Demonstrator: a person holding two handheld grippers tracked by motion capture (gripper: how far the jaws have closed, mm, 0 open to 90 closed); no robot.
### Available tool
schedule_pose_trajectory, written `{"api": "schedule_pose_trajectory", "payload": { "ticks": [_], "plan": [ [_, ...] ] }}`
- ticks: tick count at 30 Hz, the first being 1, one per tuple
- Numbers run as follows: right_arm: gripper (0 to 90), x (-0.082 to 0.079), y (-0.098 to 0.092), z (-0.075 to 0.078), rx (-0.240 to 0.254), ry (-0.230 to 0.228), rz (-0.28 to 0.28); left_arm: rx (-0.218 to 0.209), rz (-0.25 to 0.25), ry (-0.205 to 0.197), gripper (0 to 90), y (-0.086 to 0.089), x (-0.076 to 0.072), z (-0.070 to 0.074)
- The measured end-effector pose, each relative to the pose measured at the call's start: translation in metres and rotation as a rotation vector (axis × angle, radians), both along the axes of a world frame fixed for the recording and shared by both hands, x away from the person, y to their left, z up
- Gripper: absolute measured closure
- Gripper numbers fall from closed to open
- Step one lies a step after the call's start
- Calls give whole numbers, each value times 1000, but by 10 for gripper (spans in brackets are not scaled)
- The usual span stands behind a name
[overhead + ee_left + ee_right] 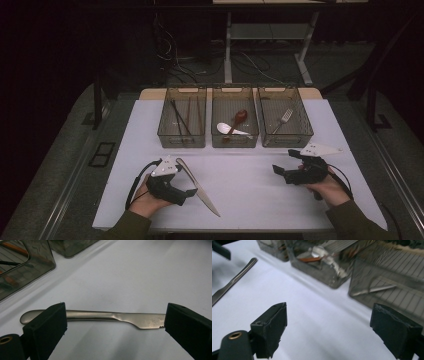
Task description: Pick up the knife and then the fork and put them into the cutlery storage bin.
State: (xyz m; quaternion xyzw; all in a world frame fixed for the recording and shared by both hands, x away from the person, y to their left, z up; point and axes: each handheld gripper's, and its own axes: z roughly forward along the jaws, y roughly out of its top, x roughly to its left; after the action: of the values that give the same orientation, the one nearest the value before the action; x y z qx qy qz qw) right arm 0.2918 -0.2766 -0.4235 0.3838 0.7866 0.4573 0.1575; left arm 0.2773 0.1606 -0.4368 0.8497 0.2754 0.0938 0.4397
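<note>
So far the sorting looks nearly finished, judging by how things lie: the left bin (181, 125) holds chopsticks (187, 116), the middle bin (235, 125) holds spoons (233, 126), and the right bin (285, 125) holds a fork (283, 120), all at the far side of the table (250, 185). One piece is left out, a knife (197, 186), lying flat on the near left of the table just beside the left gripper (192, 192). In the left gripper view that gripper (115, 322) is spread wide with the knife (100, 316) lying crosswise between and beyond its jaws, not yet pinched. The right gripper (276, 170) rests low on the near right, likewise spread and empty, as its own view (329, 330) shows. What remains, I judge, is to close on the knife, lift it, and set it in a bin, probably the one with the fork.
</note>
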Motion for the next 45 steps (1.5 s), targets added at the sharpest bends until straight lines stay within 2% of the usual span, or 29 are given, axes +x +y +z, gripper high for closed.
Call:
{"api": "schedule_pose_trajectory", "payload": {
  "ticks": [7,11,15,19,22,26,32,38,41,44,45],
  "plan": [
    [139,-21,-2,-14,54,0,40,-4,-9,1,101,-1,2,5],
    [138,-29,-4,-20,40,4,51,-1,-20,5,194,-3,6,10],
    [137,-33,-9,-21,35,4,53,8,-34,11,366,-6,13,14],
    [137,-35,-15,-23,43,19,32,39,-35,15,584,-12,25,17],
    [136,-34,-16,-22,39,19,28,80,-43,26,740,-19,35,15],
    [135,-35,-16,-22,39,12,33,157,-34,36,891,-27,48,12],
    [134,-35,-16,-21,41,11,37,225,28,47,892,-25,65,5],
    [134,-34,-17,-20,39,3,38,234,77,57,892,-11,72,3],
    [134,-35,-17,-20,39,3,40,245,78,59,893,-6,74,1],
    [134,-35,-17,-20,38,2,42,233,94,74,893,-4,74,0],
    [134,-35,-17,-20,37,3,43,238,85,64,893,-4,75,0]
  ]
}}
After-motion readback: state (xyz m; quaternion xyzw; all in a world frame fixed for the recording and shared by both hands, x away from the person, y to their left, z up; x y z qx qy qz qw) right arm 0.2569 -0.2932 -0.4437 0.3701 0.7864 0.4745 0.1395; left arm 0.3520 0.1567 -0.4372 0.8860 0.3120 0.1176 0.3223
